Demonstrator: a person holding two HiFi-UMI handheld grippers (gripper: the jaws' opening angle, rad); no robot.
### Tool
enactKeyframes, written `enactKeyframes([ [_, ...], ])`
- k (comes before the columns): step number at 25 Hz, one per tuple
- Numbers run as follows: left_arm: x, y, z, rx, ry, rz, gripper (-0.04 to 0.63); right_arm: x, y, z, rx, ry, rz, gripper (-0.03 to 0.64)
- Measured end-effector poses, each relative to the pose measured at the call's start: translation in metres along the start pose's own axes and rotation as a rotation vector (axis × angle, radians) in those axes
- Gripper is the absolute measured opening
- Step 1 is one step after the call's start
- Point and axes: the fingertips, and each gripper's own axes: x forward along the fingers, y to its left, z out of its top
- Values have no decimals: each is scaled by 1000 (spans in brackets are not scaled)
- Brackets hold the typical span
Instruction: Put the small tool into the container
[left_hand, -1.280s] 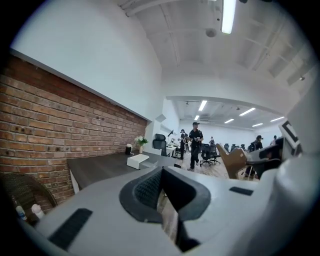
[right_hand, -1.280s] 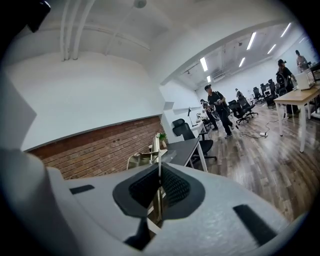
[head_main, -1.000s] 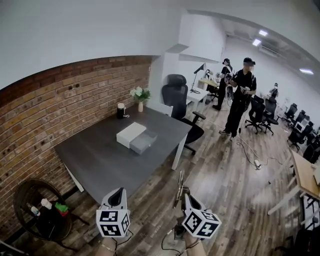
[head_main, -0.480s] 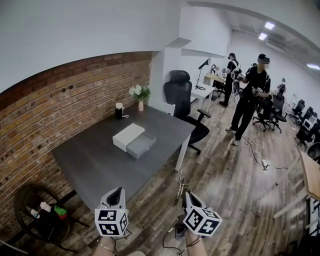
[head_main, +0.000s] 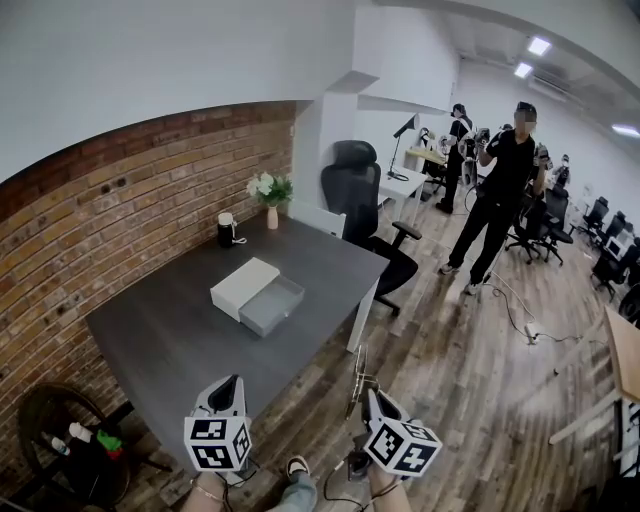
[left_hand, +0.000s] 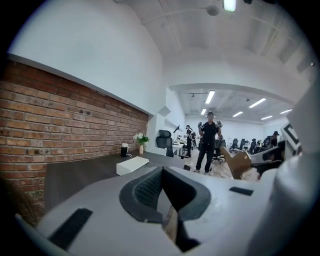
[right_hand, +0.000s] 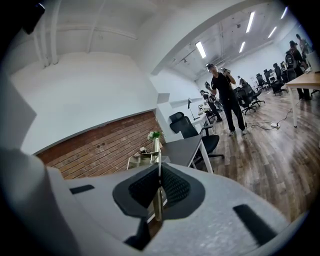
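A: Pose of left gripper?
B: Low at left, pointing forward, slightly below level. Jaws together, nothing between.
A: And right gripper?
B: Alongside, same pose. Jaws clamped on thin small tool, which sticks up past the tips.

Brick wall, white wall above, wood-plank floor, dark desk, black office chair, ceiling strip lights

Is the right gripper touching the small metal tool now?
Touching. The right gripper view shows the right gripper shut on the thin metal tool, its jaws pressed against the shaft from both sides.
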Motion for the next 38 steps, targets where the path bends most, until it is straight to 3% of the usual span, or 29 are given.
enactKeyframes([
  [12,176,13,44,-30,-16,-18,-2,154,-23,76,-71,9,1,8],
  [21,270,41,53,-62,13,11,-2,252,-36,103,-84,50,1,8],
  [32,320,91,40,-135,38,96,-2,342,-21,105,-157,128,40,8],
  [38,304,134,20,-181,71,226,-2,387,-1,89,-172,208,108,8],
])
